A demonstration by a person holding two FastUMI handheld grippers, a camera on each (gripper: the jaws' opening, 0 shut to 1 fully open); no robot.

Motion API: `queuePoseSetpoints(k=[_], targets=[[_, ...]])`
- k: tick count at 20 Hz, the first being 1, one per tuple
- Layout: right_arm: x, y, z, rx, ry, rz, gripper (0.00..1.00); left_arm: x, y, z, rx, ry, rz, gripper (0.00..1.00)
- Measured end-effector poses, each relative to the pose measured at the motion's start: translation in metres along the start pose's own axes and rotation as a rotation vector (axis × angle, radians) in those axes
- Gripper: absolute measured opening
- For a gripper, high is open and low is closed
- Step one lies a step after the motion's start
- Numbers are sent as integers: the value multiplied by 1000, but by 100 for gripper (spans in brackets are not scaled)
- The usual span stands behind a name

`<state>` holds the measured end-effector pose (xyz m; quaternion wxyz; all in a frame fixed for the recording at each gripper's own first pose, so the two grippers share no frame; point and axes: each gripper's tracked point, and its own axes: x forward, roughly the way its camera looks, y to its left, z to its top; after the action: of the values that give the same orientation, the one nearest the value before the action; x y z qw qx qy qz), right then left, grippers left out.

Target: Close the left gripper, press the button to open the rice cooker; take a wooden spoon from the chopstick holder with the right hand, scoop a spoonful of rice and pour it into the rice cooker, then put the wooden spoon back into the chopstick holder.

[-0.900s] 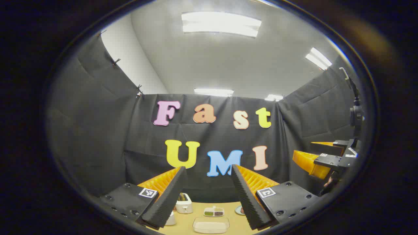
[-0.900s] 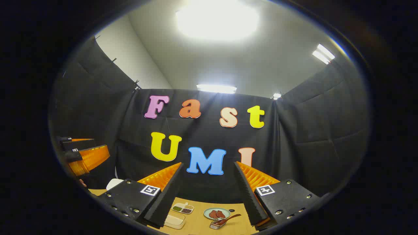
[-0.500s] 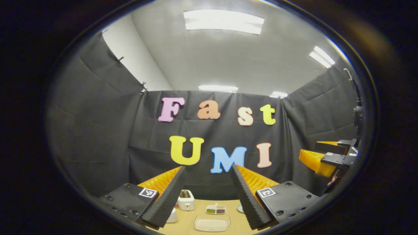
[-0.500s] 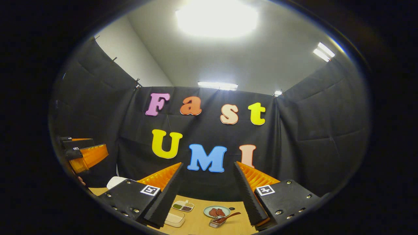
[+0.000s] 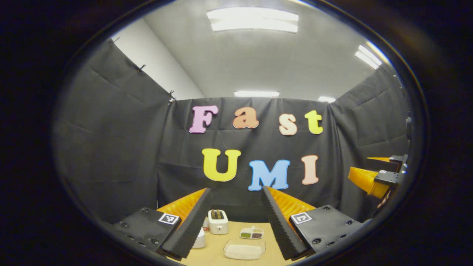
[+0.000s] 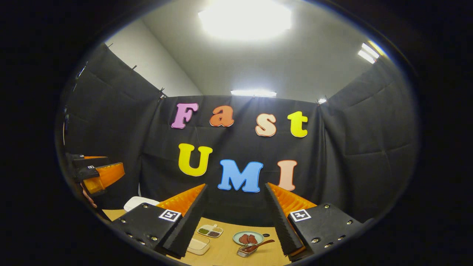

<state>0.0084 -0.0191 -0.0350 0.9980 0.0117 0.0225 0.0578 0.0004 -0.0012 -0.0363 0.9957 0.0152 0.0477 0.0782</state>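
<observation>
Both grippers are hanging above the wooden table (image 5: 214, 255), aimed at the back wall. Left gripper (image 5: 236, 221) is gaping wide, holding nothing; rice tray (image 5: 244, 249) is sitting between its fingers, toaster (image 5: 218, 221) behind. Right gripper (image 6: 236, 221) is likewise spread wide and empty, above a plate (image 6: 248, 237).

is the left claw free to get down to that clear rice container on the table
Probably yes: the left claw is open and holds nothing, held above the table, and the clear container lies uncovered between its fingers, with nothing between.

black cloth walls (image 5: 111, 147) | white ceiling (image 5: 266, 59) | ceiling lights (image 5: 253, 19) | wooden table (image 6: 225, 255)
</observation>
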Motion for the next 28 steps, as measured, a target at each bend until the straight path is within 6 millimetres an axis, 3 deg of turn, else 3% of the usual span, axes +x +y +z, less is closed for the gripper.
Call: queuePoseSetpoints(k=[4,9,11,13,17,19,22,25,28], targets=[[7,-2,-19,1,18,15,92,14,27,-30,15,54,89,83],[29,13,-32,14,68,-51,91,57,90,-80,98,107,141,67],[43,30,-28,14,76,-75,92,78,118,-116,96,153,159,60],[60,44,-17,-20,55,-106,92,96,147,-161,81,228,185,45],[84,76,-13,-57,67,-155,92,135,206,-259,162,403,245,17],[93,85,-18,-105,96,-175,92,151,226,-300,179,483,256,10],[102,91,-30,-175,146,-214,92,182,252,-352,133,542,254,9],[112,102,-42,-185,190,-229,92,209,284,-388,165,597,301,9],[119,104,-53,-213,235,-247,92,234,294,-426,170,660,291,9]])
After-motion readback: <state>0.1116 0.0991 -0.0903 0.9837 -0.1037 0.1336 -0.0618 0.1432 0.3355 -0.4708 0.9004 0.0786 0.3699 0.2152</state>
